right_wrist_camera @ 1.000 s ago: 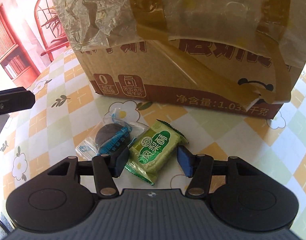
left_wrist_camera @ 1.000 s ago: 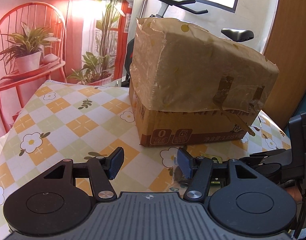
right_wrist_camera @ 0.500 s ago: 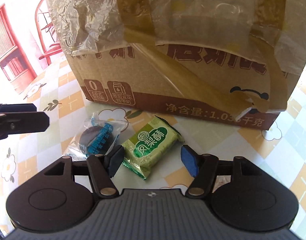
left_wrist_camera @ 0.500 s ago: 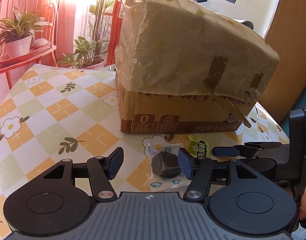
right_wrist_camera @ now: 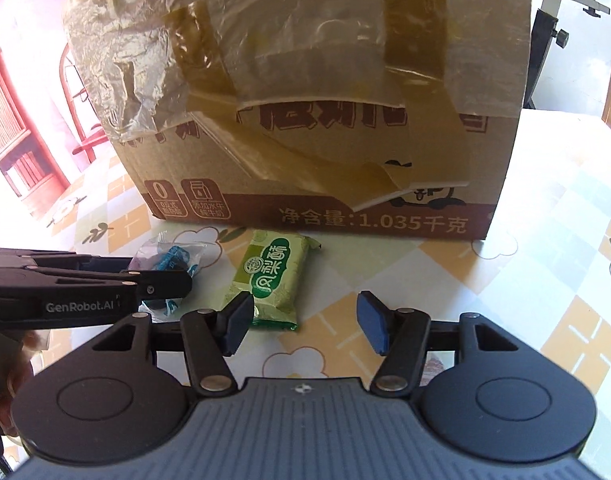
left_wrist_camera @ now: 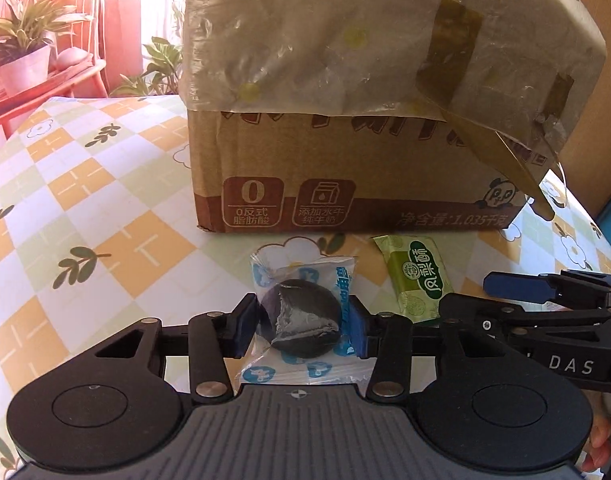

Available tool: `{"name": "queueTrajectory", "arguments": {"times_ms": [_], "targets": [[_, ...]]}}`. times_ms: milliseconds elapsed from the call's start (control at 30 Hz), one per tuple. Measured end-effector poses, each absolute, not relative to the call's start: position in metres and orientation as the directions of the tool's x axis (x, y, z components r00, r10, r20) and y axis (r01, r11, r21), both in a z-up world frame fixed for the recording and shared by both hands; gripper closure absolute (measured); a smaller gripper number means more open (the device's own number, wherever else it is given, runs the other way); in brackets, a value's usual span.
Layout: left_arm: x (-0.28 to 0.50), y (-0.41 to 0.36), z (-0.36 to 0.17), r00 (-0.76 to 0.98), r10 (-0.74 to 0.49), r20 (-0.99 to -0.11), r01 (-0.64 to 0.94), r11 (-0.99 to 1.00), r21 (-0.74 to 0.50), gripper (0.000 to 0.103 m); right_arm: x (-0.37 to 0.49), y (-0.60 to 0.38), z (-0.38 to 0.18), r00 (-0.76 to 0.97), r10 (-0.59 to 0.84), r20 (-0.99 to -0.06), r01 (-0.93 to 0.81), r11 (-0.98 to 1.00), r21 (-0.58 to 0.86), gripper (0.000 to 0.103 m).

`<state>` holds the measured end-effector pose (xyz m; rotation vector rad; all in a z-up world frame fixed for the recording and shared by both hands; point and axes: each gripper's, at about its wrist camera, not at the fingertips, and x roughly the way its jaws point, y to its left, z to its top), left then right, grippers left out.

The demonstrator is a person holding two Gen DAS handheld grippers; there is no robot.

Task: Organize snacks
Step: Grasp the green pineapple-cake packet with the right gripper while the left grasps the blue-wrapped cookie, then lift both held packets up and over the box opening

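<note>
On the flower-patterned checked tablecloth [left_wrist_camera: 105, 208], before the taped brown cardboard box [left_wrist_camera: 345, 168], lie two snacks. Left gripper [left_wrist_camera: 301, 326]: jaws closing about the clear-wrapped round dark biscuit [left_wrist_camera: 299, 322], pads at its sides. Right gripper [right_wrist_camera: 301, 322]: jaws half-open, closing, empty; the green rectangular foil packet [right_wrist_camera: 273, 278] lies just ahead, nearer the left pad, its long axis roughly along the fingers.
</note>
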<state>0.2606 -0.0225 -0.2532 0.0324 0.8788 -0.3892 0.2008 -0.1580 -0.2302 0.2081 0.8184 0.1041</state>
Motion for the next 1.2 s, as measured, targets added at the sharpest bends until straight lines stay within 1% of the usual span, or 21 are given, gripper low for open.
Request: {"name": "queueTrajectory", "arguments": {"times_ms": [100, 200, 300, 400, 500, 600, 667, 700, 800, 833, 967, 1033, 1133, 1200], "targets": [[0.256, -0.011, -0.254, 0.572, -0.319, -0.755, 0.328, 0.933, -0.146, 0.055, 0.206, -0.153, -0.227, 0.697, 0.210, -0.686, -0.043, 0.967, 0.252, 0.042], [0.251, 0.004, -0.252, 0.589, -0.288, -0.755, 0.279, 0.949, -0.144, 0.055, 0.216, -0.145, -0.229, 0.690, 0.243, -0.682, -0.061, 0.958, 0.280, 0.042], [0.249, 0.018, -0.252, 0.602, -0.261, -0.754, 0.229, 0.962, -0.149, 0.055, 0.228, -0.136, -0.238, 0.666, 0.211, -0.716, -0.047, 0.969, 0.243, 0.042], [0.244, 0.027, -0.254, 0.627, -0.242, -0.741, 0.194, 0.969, -0.152, 0.054, 0.235, -0.132, -0.240, 0.677, 0.179, -0.713, -0.036, 0.977, 0.212, 0.042], [0.241, 0.027, -0.254, 0.639, -0.229, -0.734, 0.187, 0.972, -0.141, 0.054, 0.241, -0.122, -0.243, 0.678, 0.139, -0.722, -0.059, 0.989, 0.134, 0.043], [0.238, 0.027, -0.252, 0.645, -0.223, -0.731, 0.177, 0.974, -0.141, 0.054, 0.242, -0.110, -0.245, 0.674, 0.097, -0.732, -0.098, 0.994, 0.041, 0.047], [0.236, 0.027, -0.253, 0.647, -0.220, -0.730, 0.178, 0.974, -0.136, 0.055, 0.239, -0.110, -0.246, 0.672, 0.105, -0.733, -0.112, 0.993, 0.039, 0.054], [0.233, 0.026, -0.252, 0.648, -0.217, -0.730, 0.181, 0.975, -0.129, 0.055, 0.237, -0.111, -0.244, 0.669, 0.104, -0.736, -0.109, 0.993, 0.041, 0.061], [0.223, 0.024, -0.248, 0.668, -0.205, -0.715, 0.192, 0.976, -0.101, 0.055, 0.225, -0.115, -0.241, 0.667, 0.156, -0.728, -0.131, 0.987, 0.091, 0.062], [0.219, 0.025, -0.246, 0.675, -0.207, -0.708, 0.191, 0.976, -0.103, 0.055, 0.220, -0.114, -0.240, 0.671, 0.162, -0.724, -0.144, 0.986, 0.087, 0.062], [0.205, 0.027, -0.232, 0.709, -0.205, -0.675, 0.175, 0.978, -0.113, 0.055, 0.202, -0.116, -0.233, 0.709, 0.188, -0.680, -0.183, 0.980, 0.080, 0.062], [0.199, 0.030, -0.223, 0.729, -0.203, -0.653, 0.163, 0.979, -0.123, 0.055, 0.191, -0.115, -0.225, 0.746, 0.225, -0.627, -0.215, 0.972, 0.094, 0.062], [0.195, 0.032, -0.209, 0.756, -0.204, -0.622, 0.153, 0.979, -0.134, 0.055, 0.178, -0.112, -0.212, 0.788, 0.262, -0.557, -0.265, 0.961, 0.078, 0.062], [0.196, 0.031, -0.196, 0.777, -0.204, -0.596, 0.164, 0.979, -0.121, 0.055, 0.175, -0.108, -0.203, 0.810, 0.275, -0.518, -0.288, 0.956, 0.057, 0.062]]}}
